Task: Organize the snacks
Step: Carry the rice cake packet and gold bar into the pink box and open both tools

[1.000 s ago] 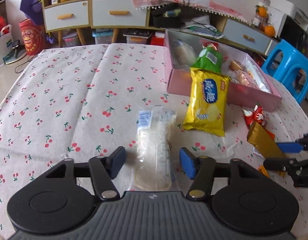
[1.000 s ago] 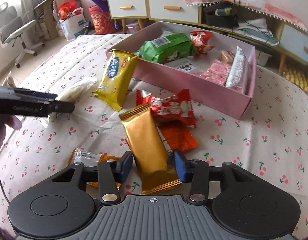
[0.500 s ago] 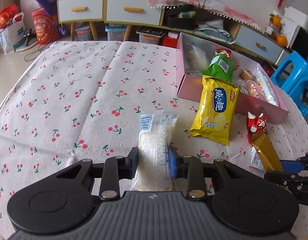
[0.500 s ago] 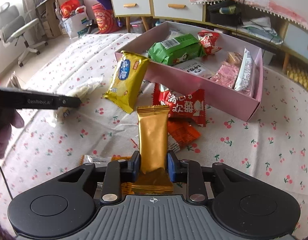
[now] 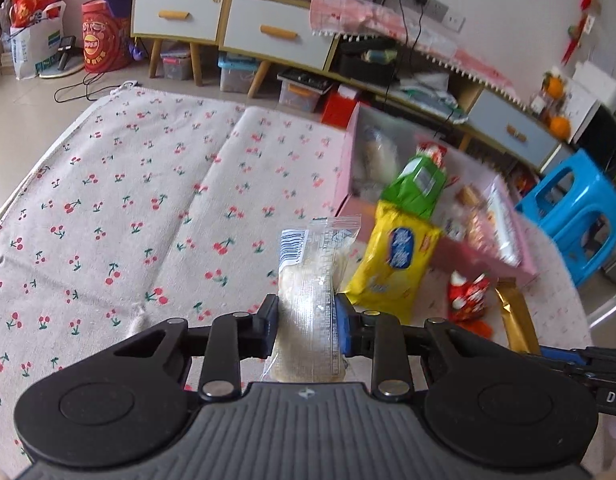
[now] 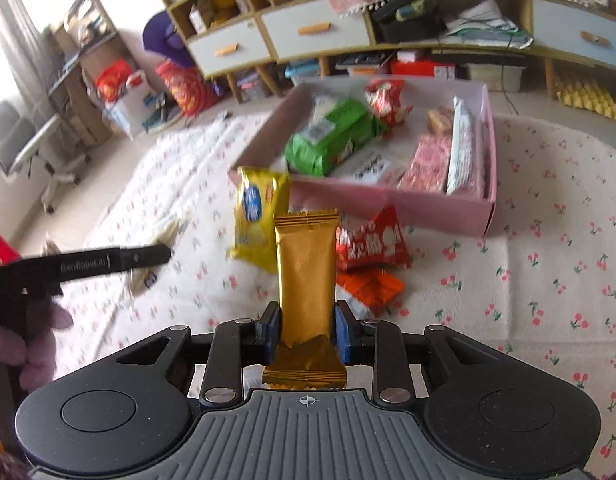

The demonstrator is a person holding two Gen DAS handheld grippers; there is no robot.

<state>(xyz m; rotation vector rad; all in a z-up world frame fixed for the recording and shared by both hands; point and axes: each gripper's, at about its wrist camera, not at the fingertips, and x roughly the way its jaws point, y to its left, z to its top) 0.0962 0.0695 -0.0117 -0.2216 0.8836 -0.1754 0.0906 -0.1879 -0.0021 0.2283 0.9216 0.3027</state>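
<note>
My left gripper (image 5: 306, 320) is shut on a clear packet of white snack (image 5: 312, 280) and holds it above the cherry-print cloth. My right gripper (image 6: 305, 330) is shut on a gold foil packet (image 6: 305, 276), also lifted; that packet shows in the left wrist view (image 5: 516, 324). The pink box (image 6: 388, 200) ahead holds a green packet (image 6: 332, 140), a red packet (image 6: 386, 100) and pink and silver packets. A yellow packet (image 6: 255, 212) leans on its front wall. A red packet (image 6: 372, 240) and an orange one (image 6: 372, 286) lie on the cloth.
The table wears a cherry-print cloth (image 5: 127, 208). The left gripper's arm (image 6: 87, 266) crosses the right wrist view at left. A blue stool (image 5: 576, 216) stands right of the table. Cabinets with drawers (image 5: 275, 36) and floor clutter stand behind.
Both grippers closed on their packets, the left on the clear one, the right on the gold one, and lifted them off the cloth toward the box.
</note>
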